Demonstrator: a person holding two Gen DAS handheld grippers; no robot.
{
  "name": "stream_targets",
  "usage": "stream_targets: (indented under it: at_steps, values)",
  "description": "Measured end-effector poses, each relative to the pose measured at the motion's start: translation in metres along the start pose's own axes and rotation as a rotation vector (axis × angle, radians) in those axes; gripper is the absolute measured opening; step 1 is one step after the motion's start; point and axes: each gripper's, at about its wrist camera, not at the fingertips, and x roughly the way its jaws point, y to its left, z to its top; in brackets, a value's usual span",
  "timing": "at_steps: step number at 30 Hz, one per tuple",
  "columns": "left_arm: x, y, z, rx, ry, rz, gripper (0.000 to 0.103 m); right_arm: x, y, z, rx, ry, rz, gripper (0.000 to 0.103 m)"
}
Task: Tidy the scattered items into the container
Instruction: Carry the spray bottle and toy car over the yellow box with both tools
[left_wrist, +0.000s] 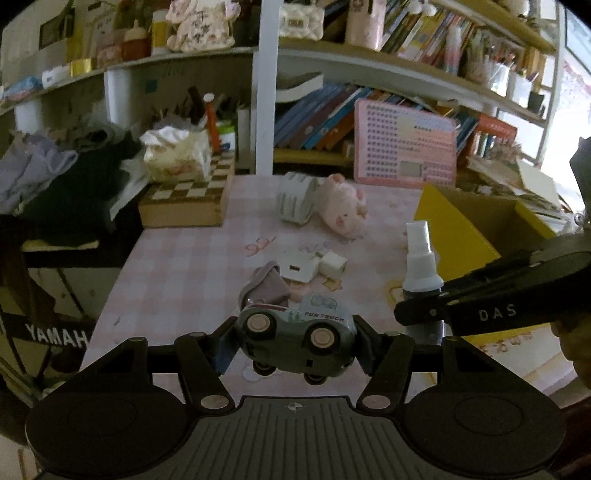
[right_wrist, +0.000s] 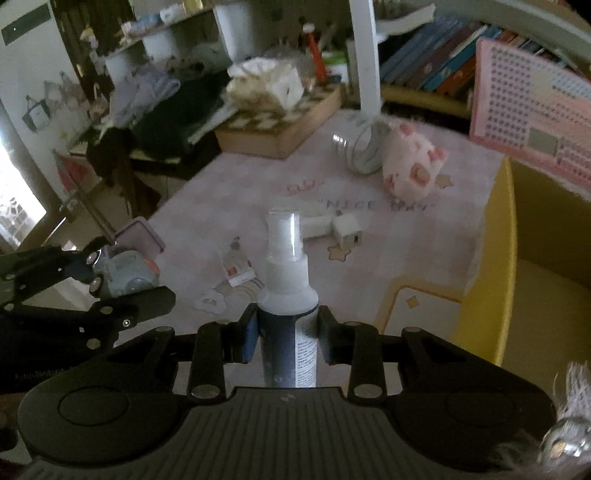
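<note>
Truck (left_wrist: 295, 332) sits clamped sideways in the left gripper (left_wrist: 291, 338), lifted off the table (left_wrist: 184, 258); bottle (right_wrist: 288, 295) stands pinched at its dark body in the right gripper (right_wrist: 287, 332), with the yellow box (right_wrist: 498, 258) just to its right. Both look light and rigid; the bottle's smooth round wall may slip, so hold low on the body, never the clear cap; the truck's wheels could roll, so grip its flanks.

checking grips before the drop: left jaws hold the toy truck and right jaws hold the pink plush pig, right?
Not quite. The right gripper is shut on the spray bottle, as the right wrist view shows; the plush pig lies on the table. The left gripper does hold the toy truck.
</note>
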Motion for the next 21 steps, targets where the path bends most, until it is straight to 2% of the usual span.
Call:
stream_targets:
  at_steps: [7, 21]
  values:
    - [-0.033, -0.005, -0.004, 0.015, -0.041, -0.057, 0.062, -0.036, 0.012, -0.026, 0.066, -0.052, -0.043, 0.031]
    - [-0.075, -0.026, -0.031, 0.100, -0.055, -0.159, 0.062, -0.095, 0.037, -0.089, 0.182, -0.117, -0.148, 0.031]
